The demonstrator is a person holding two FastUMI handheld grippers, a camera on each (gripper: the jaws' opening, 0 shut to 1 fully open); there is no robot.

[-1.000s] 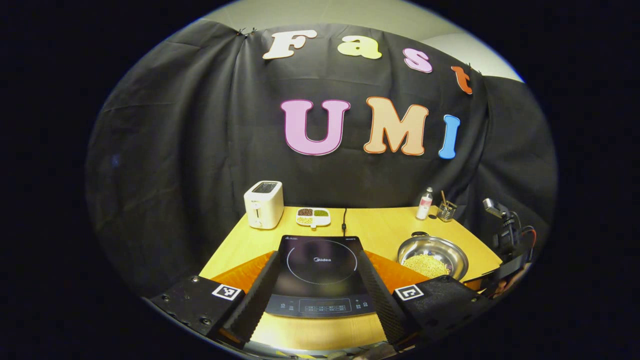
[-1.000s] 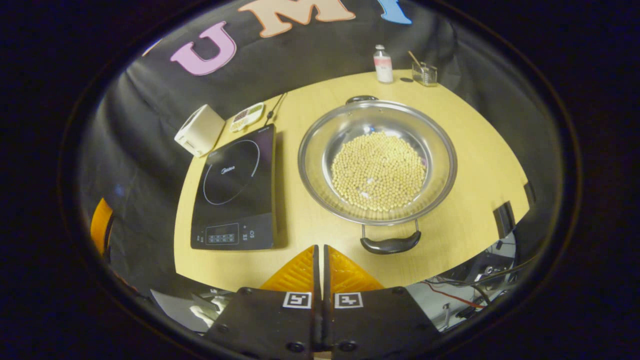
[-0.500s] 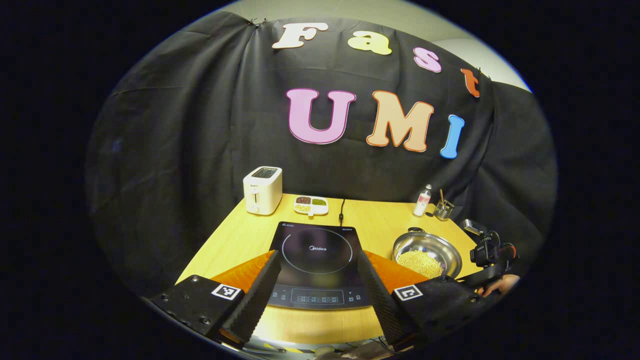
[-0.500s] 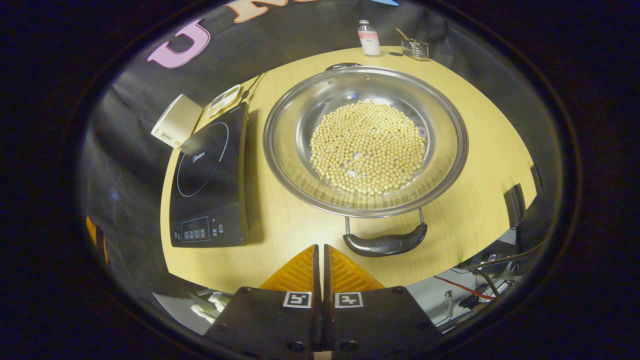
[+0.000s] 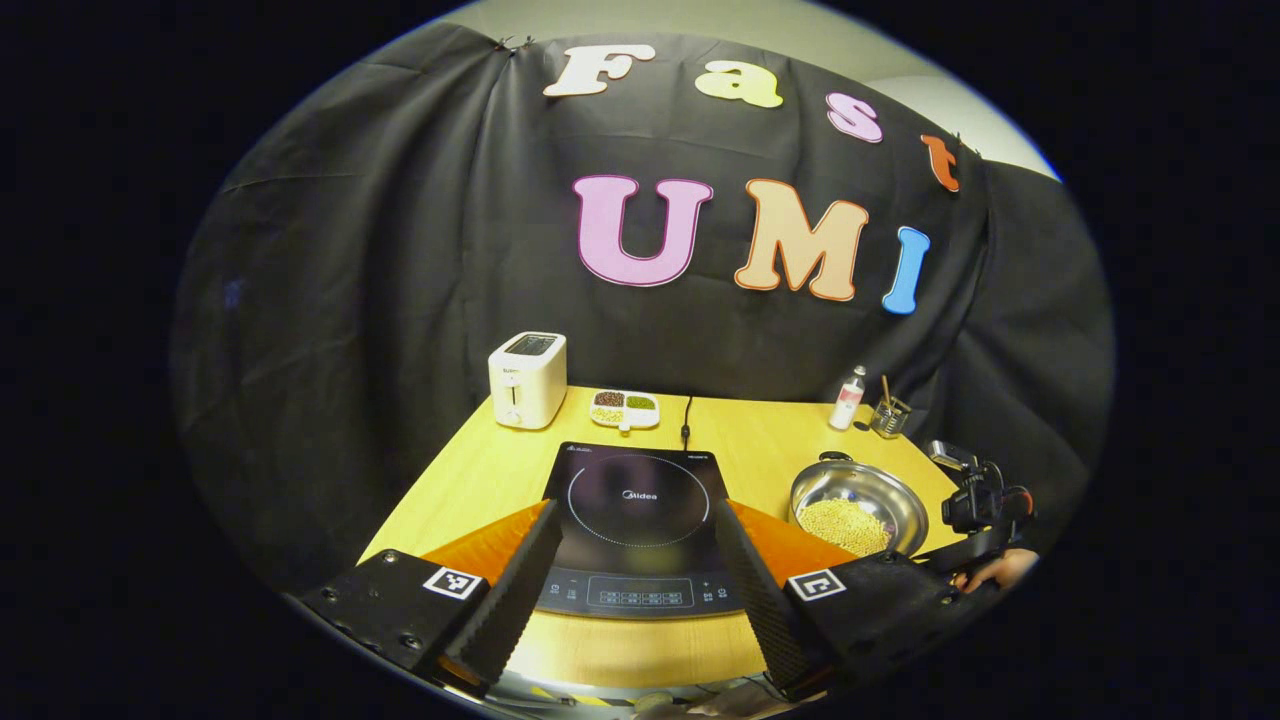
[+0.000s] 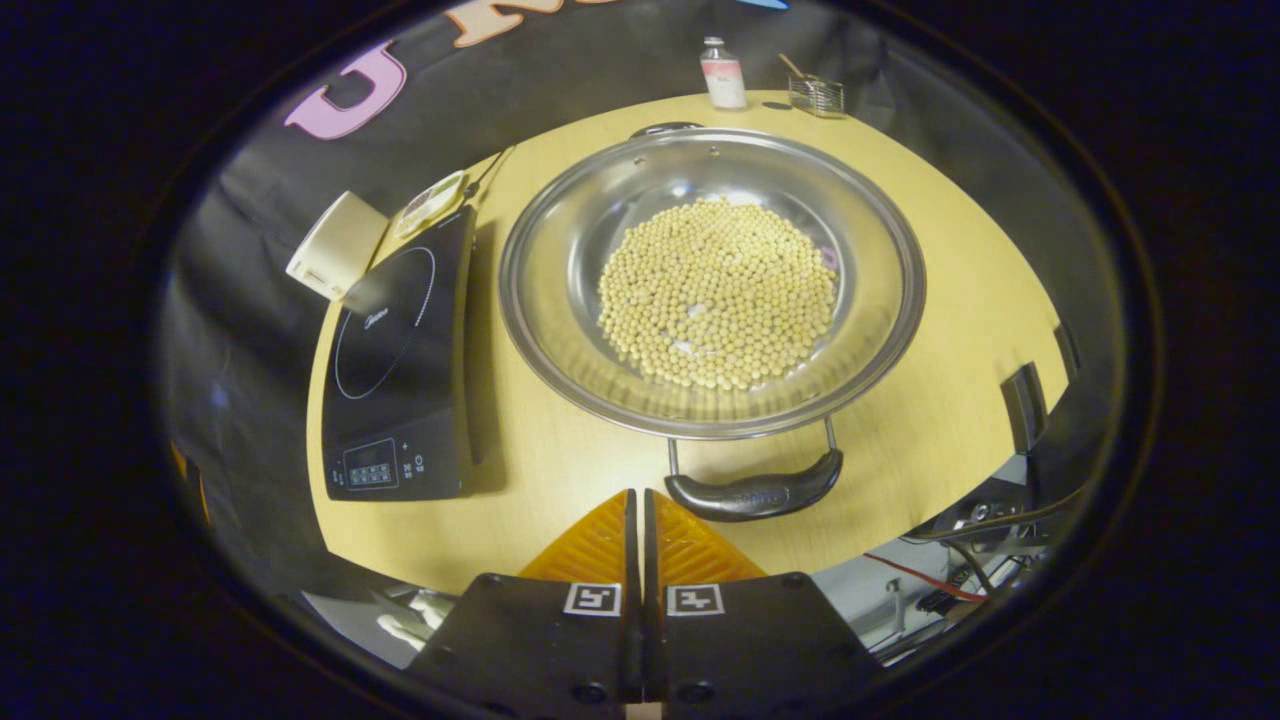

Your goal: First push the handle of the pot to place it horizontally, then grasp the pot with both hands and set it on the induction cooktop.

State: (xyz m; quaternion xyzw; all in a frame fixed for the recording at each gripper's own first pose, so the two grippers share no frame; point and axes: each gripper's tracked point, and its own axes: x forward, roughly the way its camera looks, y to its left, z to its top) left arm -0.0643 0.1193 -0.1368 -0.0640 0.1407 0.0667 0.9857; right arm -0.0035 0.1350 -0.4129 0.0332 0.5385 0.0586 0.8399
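The right hand-held gripper (image 6: 641, 510) sits at the bottom centre of the right gripper view with its fingers pressed together, apparently to make a blunt tip for nudging the pot's near handle (image 6: 755, 492) just beside it. The pot (image 6: 712, 280) of beans fills mid-frame on the desk (image 6: 960, 300), with the cooktop (image 6: 400, 370) at left. The left hand-held gripper (image 5: 635, 570), fingers apart, faces the cooktop; toaster (image 5: 527, 380), dish (image 5: 625, 408) and bottle (image 5: 848, 398) stand clear behind.

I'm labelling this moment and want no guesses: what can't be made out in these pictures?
- Pot's far handle: right gripper view, mostly behind the rim.
- Small dish: left gripper view, contents too small to name.
- Cooktop front corners: left gripper view, behind the open left gripper.
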